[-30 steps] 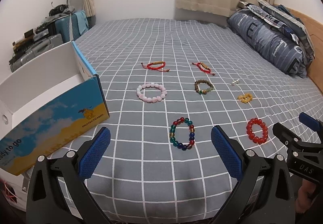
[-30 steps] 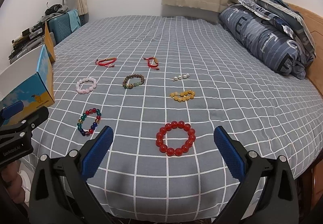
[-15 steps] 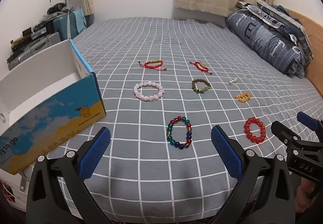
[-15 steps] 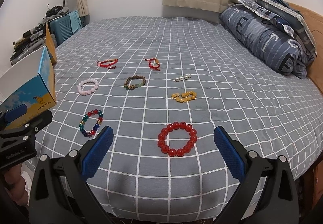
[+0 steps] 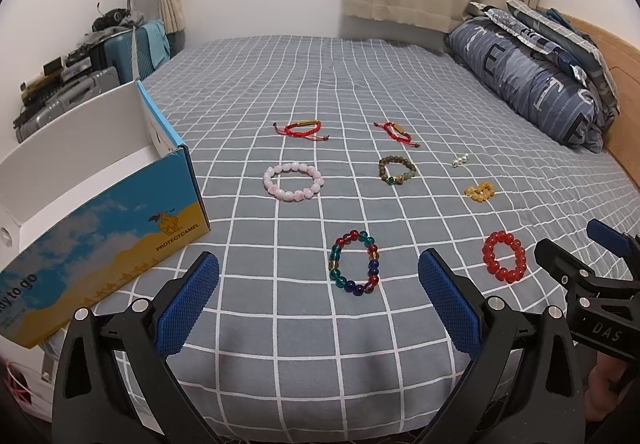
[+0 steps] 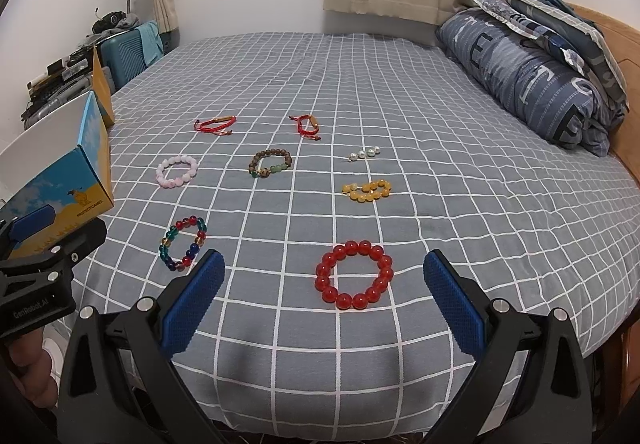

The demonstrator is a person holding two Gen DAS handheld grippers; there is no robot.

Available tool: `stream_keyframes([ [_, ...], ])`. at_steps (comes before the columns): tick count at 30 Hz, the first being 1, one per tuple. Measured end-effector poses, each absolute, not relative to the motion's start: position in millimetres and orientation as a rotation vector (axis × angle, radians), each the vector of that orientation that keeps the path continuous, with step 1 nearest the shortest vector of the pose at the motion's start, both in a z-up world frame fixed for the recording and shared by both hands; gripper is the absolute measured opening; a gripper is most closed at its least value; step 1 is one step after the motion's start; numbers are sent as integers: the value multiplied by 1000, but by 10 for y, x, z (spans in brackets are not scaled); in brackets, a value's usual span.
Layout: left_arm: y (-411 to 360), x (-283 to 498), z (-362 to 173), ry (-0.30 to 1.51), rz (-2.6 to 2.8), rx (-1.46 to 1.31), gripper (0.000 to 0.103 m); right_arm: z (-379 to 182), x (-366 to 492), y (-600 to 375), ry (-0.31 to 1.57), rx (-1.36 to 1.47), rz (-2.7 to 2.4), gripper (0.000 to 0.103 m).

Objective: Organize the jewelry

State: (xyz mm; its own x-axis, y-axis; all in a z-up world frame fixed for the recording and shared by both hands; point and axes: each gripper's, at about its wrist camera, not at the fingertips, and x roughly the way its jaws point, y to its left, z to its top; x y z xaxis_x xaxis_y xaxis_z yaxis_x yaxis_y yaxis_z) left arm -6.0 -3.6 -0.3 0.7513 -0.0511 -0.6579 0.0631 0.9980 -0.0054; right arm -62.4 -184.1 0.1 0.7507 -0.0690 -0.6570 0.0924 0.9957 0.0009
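Several bracelets lie on the grey checked bed. A multicolour bead bracelet lies just ahead of my open, empty left gripper. A red bead bracelet lies just ahead of my open, empty right gripper. Farther back are a pink bracelet, a brown-green bracelet, a yellow bracelet, a short pearl string and two red cord bracelets. An open blue and yellow box stands at the left.
Folded blue bedding and pillows lie along the wooden headboard at the right. Suitcases and clutter stand beside the bed at the far left. The bed's near edge runs just under both grippers.
Both grippers have drawn back and risen slightly, so the bracelets sit a little farther away. Both stay open. Nothing on the bed has moved.
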Motion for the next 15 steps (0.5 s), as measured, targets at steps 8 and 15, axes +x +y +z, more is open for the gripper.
stream_keyframes([
  [8,-58,-68,-20,715,-55,29,97,-1,-626,-1840,715,33,-86,96],
  [15,-48,-55,-27,711,-44,33,97,-10,-618,-1832,723,35,-84,96],
])
